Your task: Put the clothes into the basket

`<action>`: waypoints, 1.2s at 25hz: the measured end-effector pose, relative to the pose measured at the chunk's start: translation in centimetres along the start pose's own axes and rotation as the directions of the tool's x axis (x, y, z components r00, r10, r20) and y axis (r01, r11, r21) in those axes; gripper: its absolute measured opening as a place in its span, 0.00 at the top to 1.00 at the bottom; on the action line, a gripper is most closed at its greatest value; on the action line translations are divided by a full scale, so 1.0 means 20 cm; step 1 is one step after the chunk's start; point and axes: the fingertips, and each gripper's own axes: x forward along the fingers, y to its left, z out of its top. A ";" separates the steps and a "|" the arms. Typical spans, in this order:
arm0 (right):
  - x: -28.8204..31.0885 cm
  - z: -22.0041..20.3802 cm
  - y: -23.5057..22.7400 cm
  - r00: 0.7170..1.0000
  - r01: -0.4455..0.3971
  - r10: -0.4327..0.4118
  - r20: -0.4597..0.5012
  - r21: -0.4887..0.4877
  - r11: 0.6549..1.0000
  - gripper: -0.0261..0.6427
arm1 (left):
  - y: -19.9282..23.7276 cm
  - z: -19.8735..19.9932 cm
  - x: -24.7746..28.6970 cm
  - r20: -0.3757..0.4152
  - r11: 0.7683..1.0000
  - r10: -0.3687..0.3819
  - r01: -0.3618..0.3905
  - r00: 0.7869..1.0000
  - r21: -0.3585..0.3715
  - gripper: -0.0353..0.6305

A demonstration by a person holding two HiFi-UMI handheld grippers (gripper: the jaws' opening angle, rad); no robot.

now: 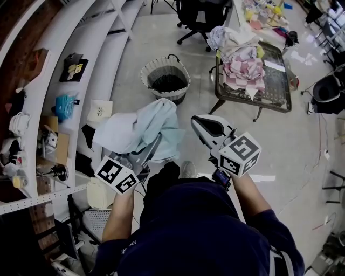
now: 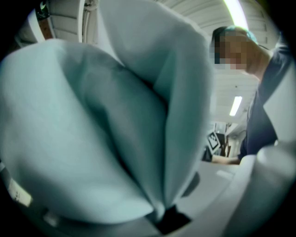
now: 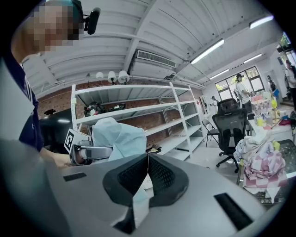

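A light blue garment (image 1: 141, 131) hangs bunched from my left gripper (image 1: 153, 146), which is shut on it. In the left gripper view the garment (image 2: 106, 125) fills most of the frame and hides the jaws' tips. The round wicker basket (image 1: 168, 79) stands on the floor ahead, dark inside, a little beyond the garment. My right gripper (image 1: 207, 126) is held beside the garment with its jaws shut and nothing in them; its tips (image 3: 148, 156) meet. From the right gripper view I see the left gripper (image 3: 90, 153) with the garment (image 3: 118, 138). A heap of pink and white clothes (image 1: 243, 69) lies on a low table (image 1: 278, 89).
White shelving (image 1: 81, 64) with boxes and small items runs along the left. A black office chair (image 1: 202, 16) stands at the back, another dark chair (image 1: 329, 89) at the right. A person (image 3: 240, 90) stands far off by the windows.
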 end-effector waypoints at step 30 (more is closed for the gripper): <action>1.13 0.23 -0.64 0.993 0.083 -0.080 -0.085 0.034 0.996 0.95 | 1.31 0.22 0.41 -0.026 0.995 -0.057 0.054 0.998 -0.082 0.78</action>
